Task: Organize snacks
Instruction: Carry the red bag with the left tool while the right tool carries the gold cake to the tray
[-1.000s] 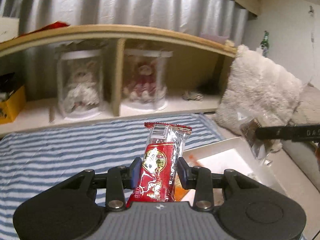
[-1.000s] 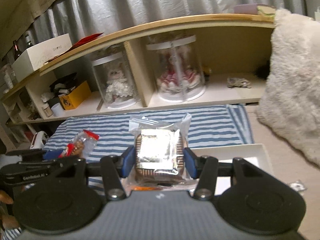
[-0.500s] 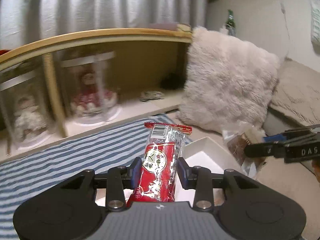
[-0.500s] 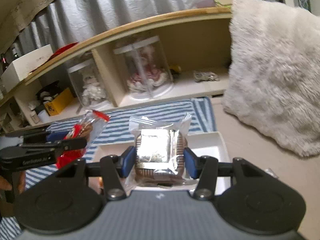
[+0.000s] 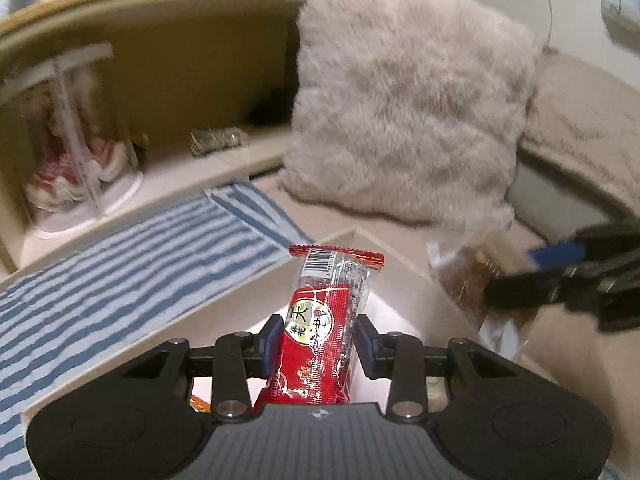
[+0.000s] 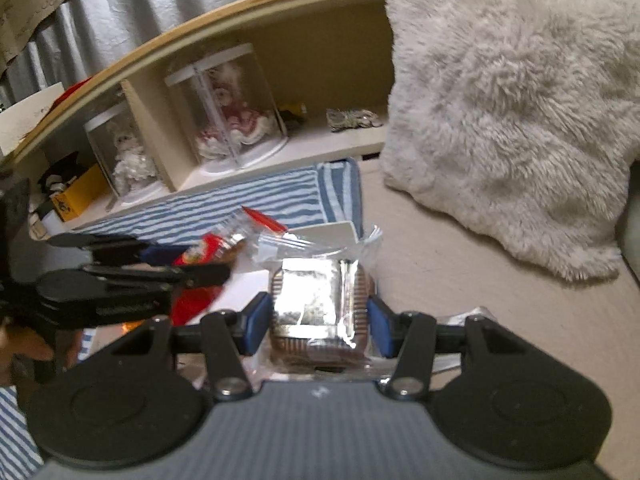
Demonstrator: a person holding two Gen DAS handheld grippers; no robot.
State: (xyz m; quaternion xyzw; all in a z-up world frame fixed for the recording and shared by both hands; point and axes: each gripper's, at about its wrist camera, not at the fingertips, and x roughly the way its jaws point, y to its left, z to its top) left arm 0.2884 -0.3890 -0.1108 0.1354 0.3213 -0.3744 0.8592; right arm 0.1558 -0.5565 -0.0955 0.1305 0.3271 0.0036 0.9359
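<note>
Both snacks carried over the white tray [image 5: 240,292]. My left hand-held gripper [image 5: 316,340] is clamped across the red sausage pack [image 5: 320,320], held upright so it should drop in end-first. My right hand-held gripper [image 6: 316,316] pinches the clear-wrapped brown cake [image 6: 316,308] at its sides, keeping it flat. The tray lies beside the striped cloth [image 5: 120,264], near the furry cushion [image 5: 404,112].

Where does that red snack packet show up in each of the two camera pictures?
Left wrist view: the red snack packet stands bottom centre, clamped in the left tongs, over the white tray.
Right wrist view: the same packet sits at left of centre, partly hidden by the black tongs that hold it.
Shared landmark: the fluffy grey cushion, upper right in both.
</note>
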